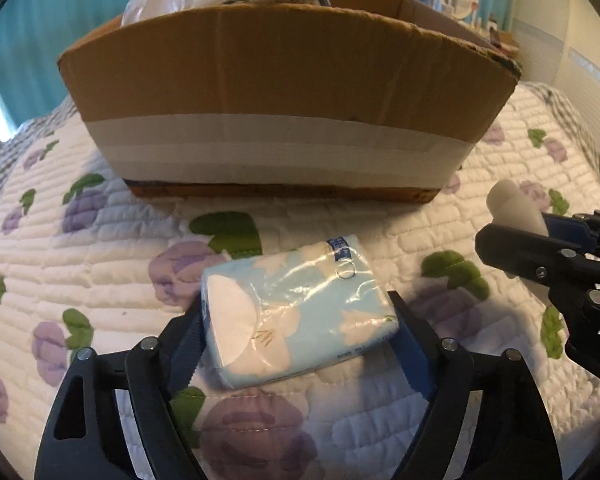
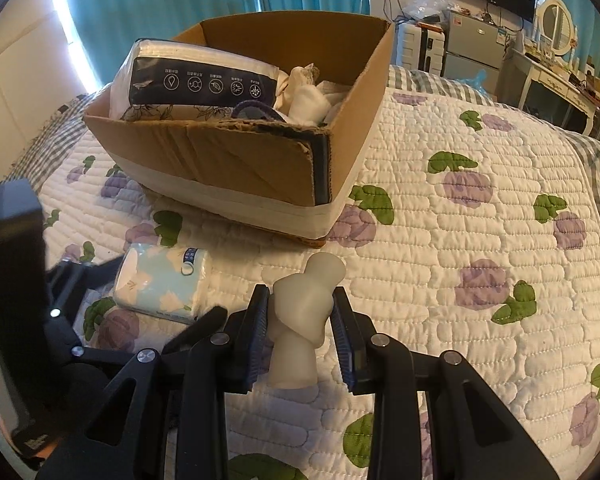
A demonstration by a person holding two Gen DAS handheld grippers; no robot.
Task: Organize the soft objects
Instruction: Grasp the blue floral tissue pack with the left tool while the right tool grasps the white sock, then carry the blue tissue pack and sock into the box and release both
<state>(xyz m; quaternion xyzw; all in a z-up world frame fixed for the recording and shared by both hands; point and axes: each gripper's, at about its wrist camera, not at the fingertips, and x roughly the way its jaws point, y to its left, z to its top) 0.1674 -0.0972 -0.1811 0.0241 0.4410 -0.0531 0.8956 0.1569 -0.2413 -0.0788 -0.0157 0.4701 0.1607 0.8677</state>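
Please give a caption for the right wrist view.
Right gripper holds a white twisted soft piece before the cardboard box.

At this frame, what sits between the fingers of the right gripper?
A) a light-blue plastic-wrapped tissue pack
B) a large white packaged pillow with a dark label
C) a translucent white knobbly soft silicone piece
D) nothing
C: in the right wrist view the right gripper is shut on the translucent white knobbly soft silicone piece, while the light-blue plastic-wrapped tissue pack sits in the left gripper.

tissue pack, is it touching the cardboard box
Apart. The left wrist view shows a strip of quilt between the tissue pack and the cardboard box.
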